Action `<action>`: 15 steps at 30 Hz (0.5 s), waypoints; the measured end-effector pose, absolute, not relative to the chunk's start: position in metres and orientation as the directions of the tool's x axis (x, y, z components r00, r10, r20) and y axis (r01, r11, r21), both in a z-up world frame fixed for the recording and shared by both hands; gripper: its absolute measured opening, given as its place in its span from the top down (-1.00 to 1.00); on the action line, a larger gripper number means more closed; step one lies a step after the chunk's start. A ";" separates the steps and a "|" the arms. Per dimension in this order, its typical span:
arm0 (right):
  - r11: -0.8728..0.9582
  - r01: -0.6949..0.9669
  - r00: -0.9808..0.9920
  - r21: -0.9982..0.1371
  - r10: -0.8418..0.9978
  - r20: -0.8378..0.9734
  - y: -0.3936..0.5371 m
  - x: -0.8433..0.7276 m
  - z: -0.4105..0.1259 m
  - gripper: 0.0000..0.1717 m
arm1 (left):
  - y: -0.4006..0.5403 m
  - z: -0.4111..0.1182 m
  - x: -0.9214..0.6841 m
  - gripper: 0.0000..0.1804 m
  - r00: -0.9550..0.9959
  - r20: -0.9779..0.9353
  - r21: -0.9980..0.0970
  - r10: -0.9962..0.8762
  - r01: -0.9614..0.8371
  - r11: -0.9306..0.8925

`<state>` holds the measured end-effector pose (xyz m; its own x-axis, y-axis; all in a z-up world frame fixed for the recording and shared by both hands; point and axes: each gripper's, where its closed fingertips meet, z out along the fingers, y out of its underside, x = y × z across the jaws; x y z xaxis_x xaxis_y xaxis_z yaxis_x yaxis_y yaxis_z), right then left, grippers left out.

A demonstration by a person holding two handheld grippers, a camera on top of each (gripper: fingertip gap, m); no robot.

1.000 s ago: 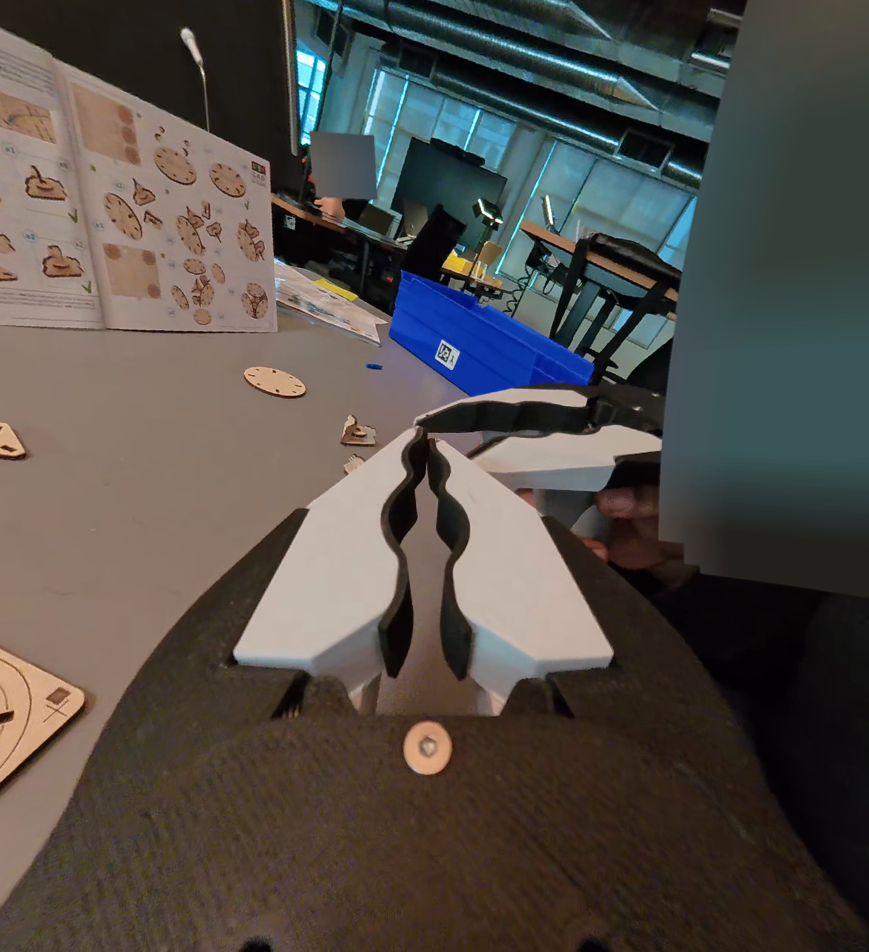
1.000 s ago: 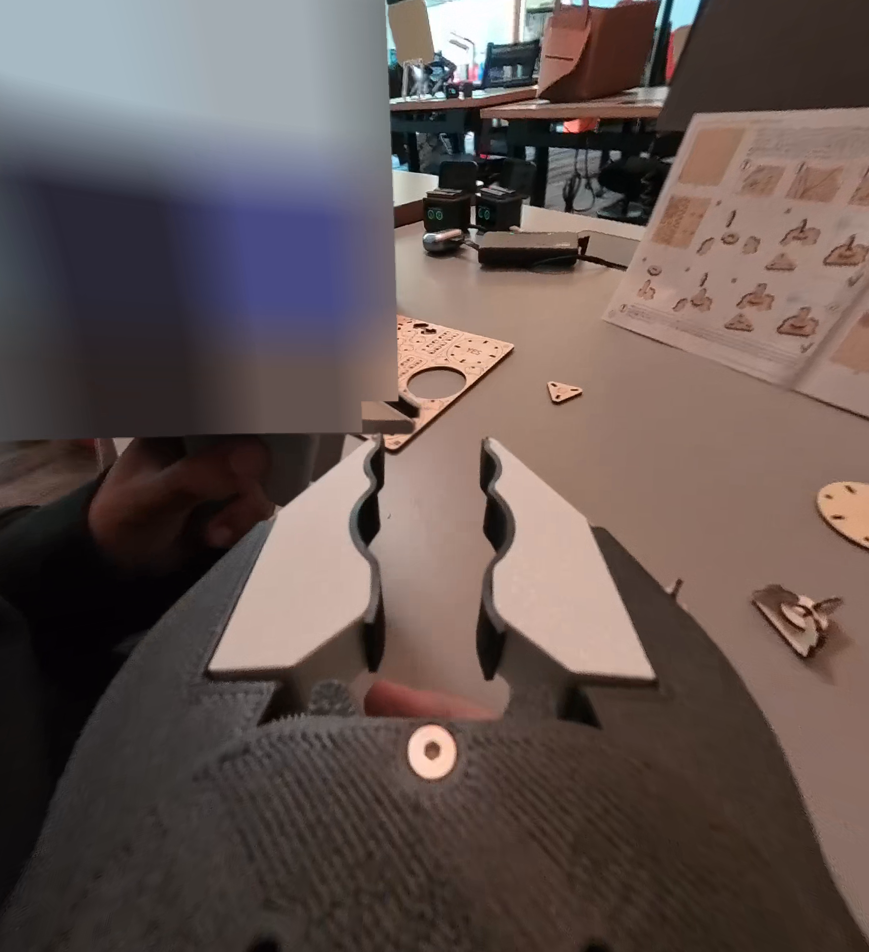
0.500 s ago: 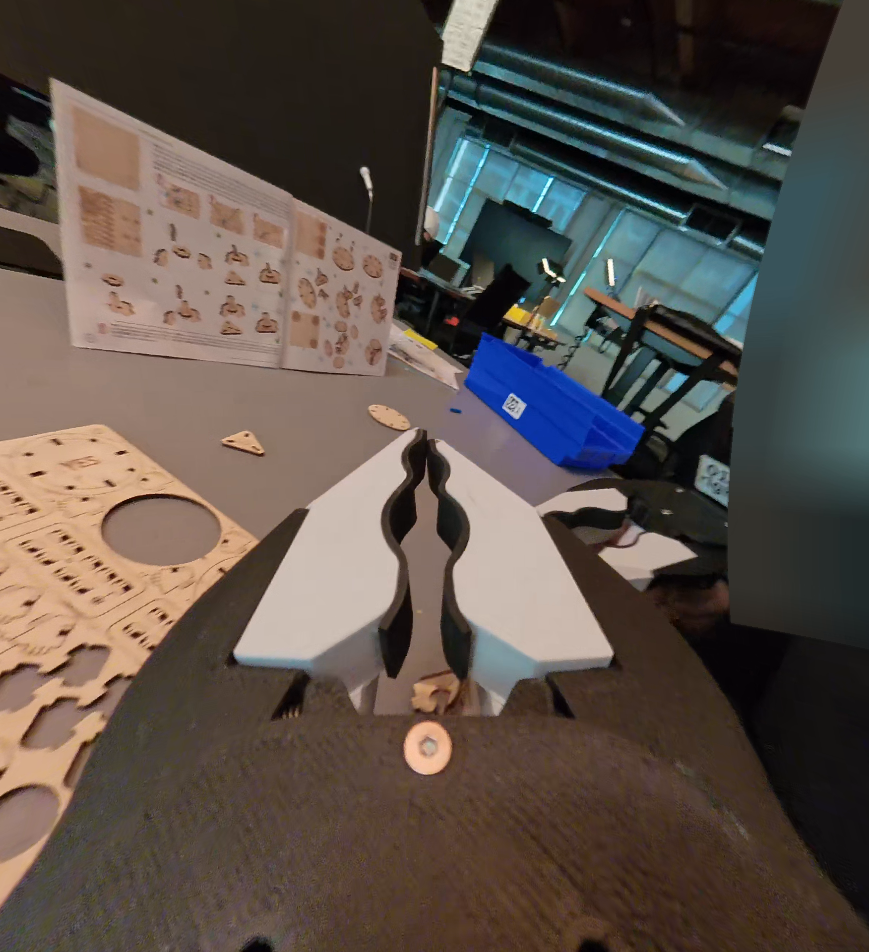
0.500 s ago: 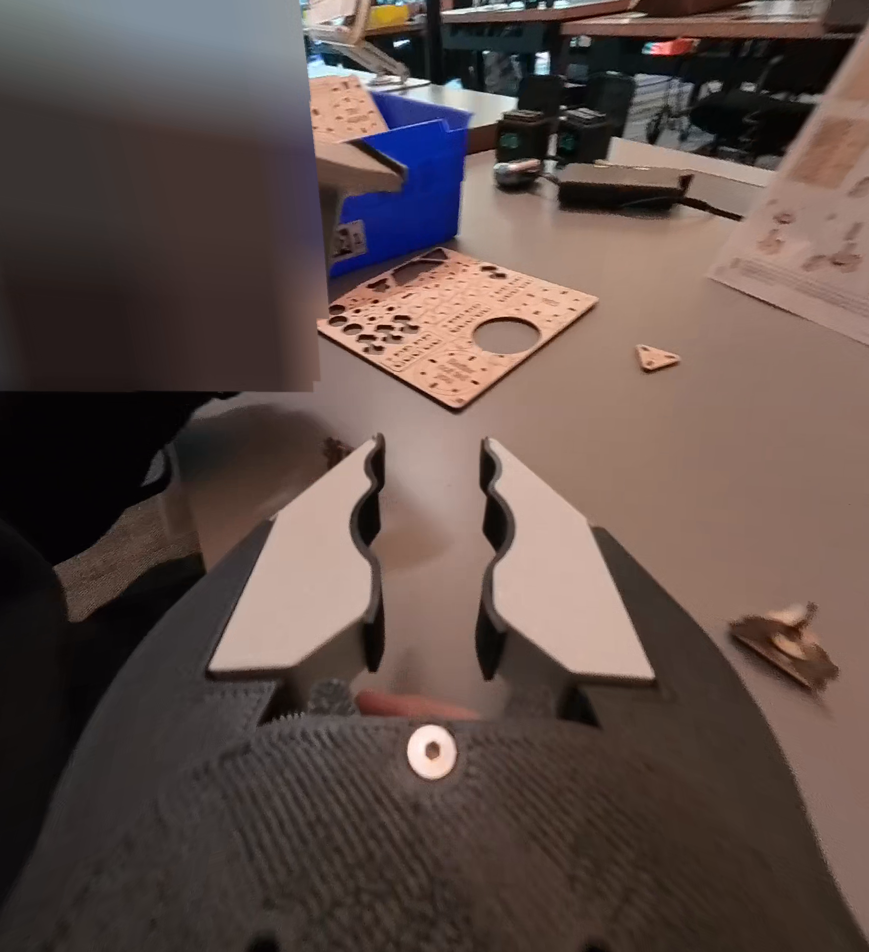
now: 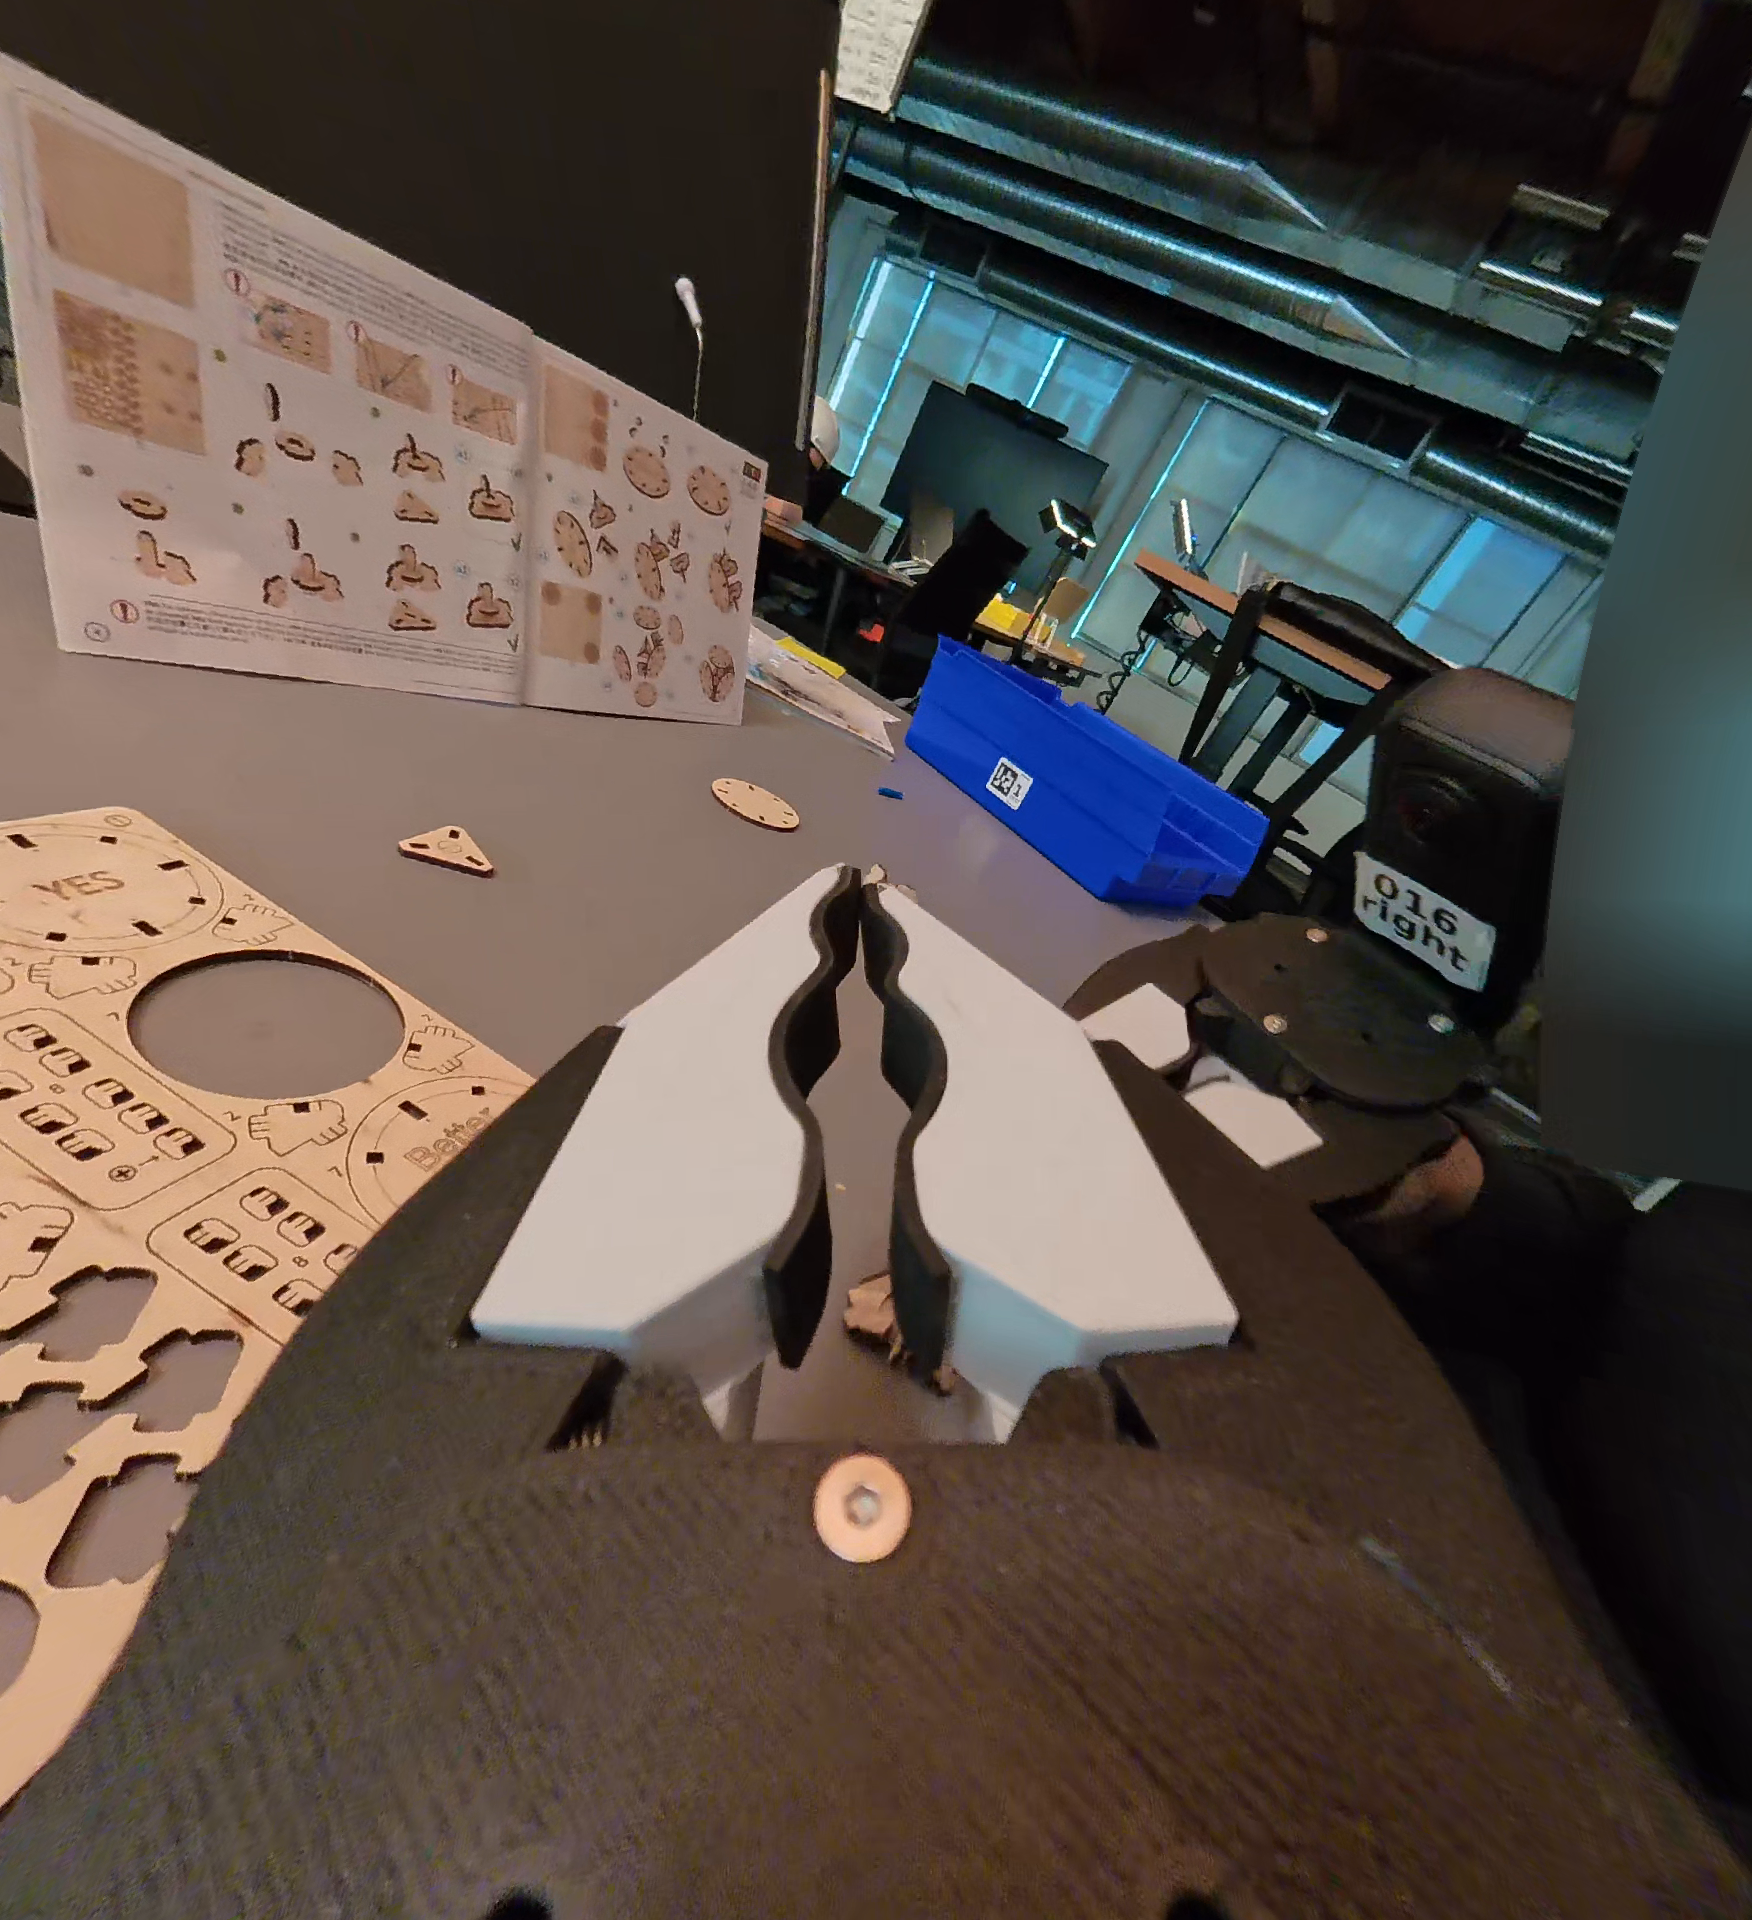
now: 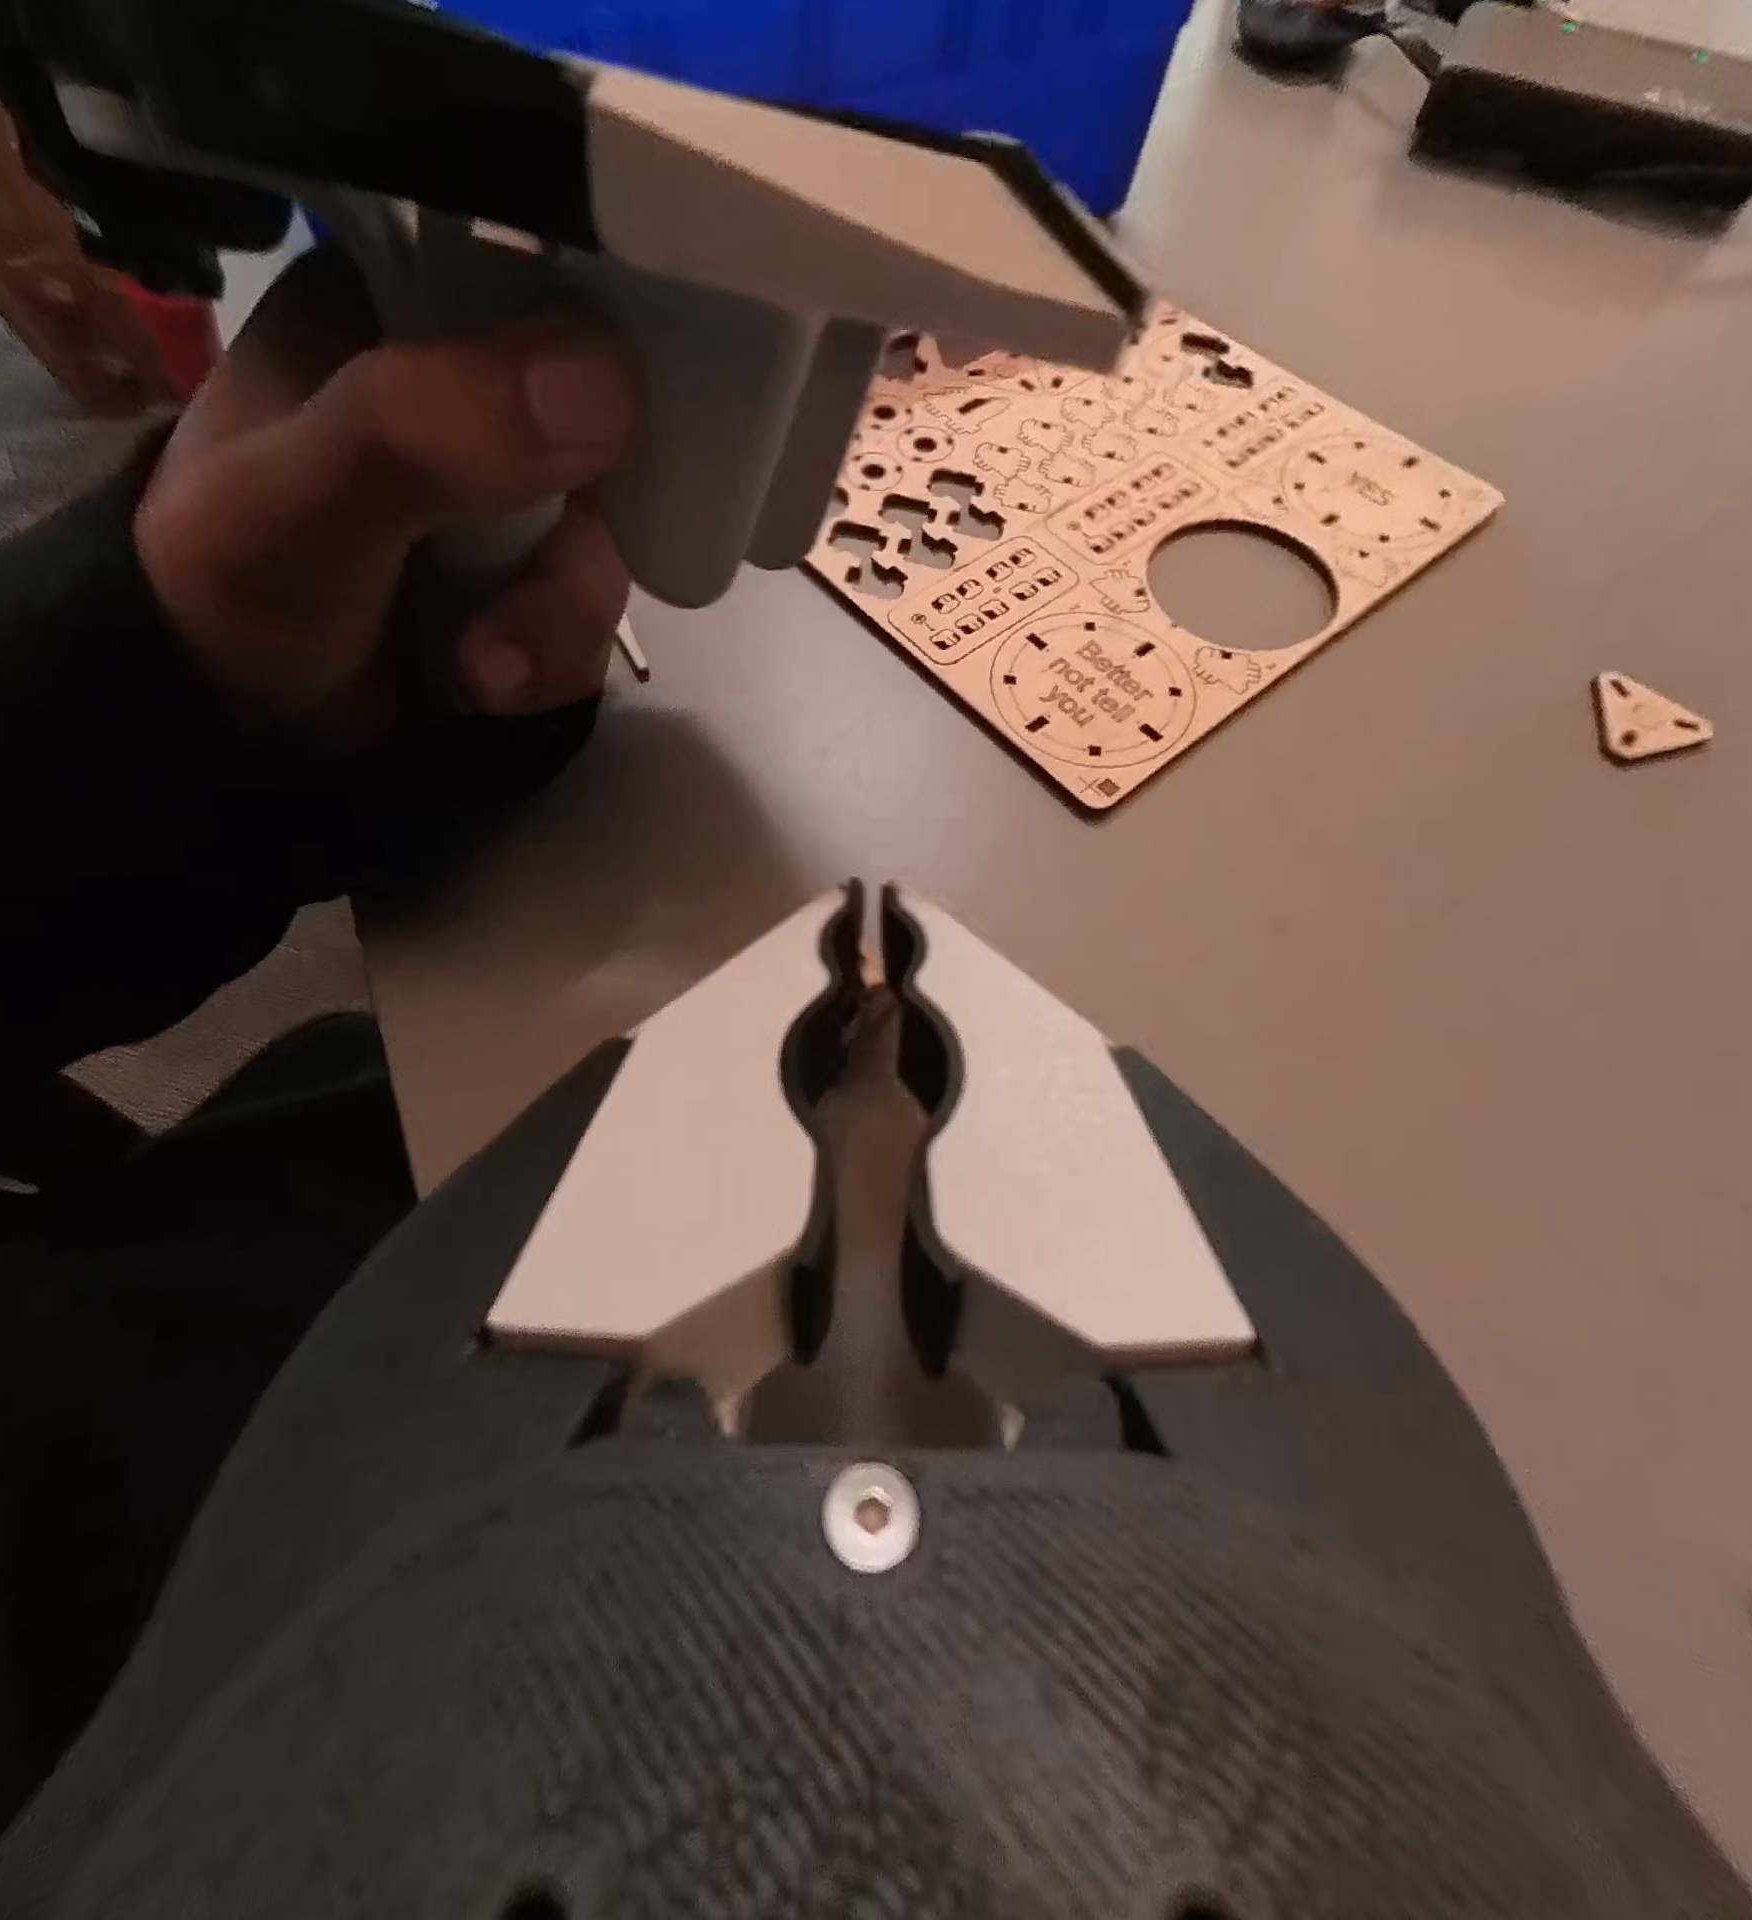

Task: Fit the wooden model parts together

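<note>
Fingers of the right gripper [image 6: 870, 894] are standing almost together, clamping a thin sliver of pale wood [image 6: 867, 977] just behind the tips. The sliver is running back into the wider hollow between the wavy black pads, and blur is hiding its shape. This gripper is hovering over bare grey table [image 6: 1267, 1039]. The punched wooden sheet [image 6: 1215, 520] is lying ahead and to the right, and a small triangular wooden piece [image 6: 1651, 717] is sitting well apart to the right.

The left gripper [image 5: 856, 883] is pressing its black pads together at the tips, with nothing showing between them there. Lower down, a pale wooden scrap [image 5: 867, 1309] is showing through the gap near the finger roots; whether it is being carried or lying on the table cannot be told. A hand [image 6: 332, 520] is gripping this tool's handle, holding it above the sheet's near edge. The round wooden disc [image 5: 756, 803] and the blue bin [image 5: 1090, 790] are lying beyond its tips, and an open instruction booklet [image 5: 332, 468] is standing behind them.
</note>
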<state>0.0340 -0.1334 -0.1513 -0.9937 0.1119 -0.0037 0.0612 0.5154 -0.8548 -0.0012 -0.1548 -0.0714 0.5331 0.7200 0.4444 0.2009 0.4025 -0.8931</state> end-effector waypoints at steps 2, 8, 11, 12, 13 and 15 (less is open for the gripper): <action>0.475 0.142 -0.985 -0.869 0.150 -0.079 -0.127 0.025 -0.146 1.00 | -0.154 -0.073 -0.001 1.00 0.539 0.456 -0.887 0.708 0.212 0.410; 0.345 0.283 -0.958 -0.895 0.136 -0.251 -0.109 0.016 -0.127 0.83 | -0.148 -0.076 -0.003 1.00 0.549 0.459 -0.887 0.699 0.236 0.397; 0.439 0.177 -0.984 -0.881 0.066 -0.165 -0.117 0.035 -0.139 0.68 | -0.147 -0.076 -0.003 1.00 0.548 0.460 -0.887 0.699 0.236 0.398; 0.476 0.128 -0.992 -0.870 0.055 -0.115 -0.121 0.039 -0.145 0.68 | -0.147 -0.076 -0.003 1.00 0.548 0.457 -0.888 0.701 0.235 0.396; 0.508 0.083 -0.997 -0.857 0.047 -0.068 -0.124 0.040 -0.150 0.68 | -0.147 -0.076 -0.003 1.00 0.549 0.454 -0.890 0.702 0.233 0.393; 0.556 0.023 -0.999 -0.831 0.039 -0.002 -0.126 0.041 -0.158 0.73 | -0.146 -0.076 -0.002 1.00 0.552 0.447 -0.893 0.704 0.230 0.387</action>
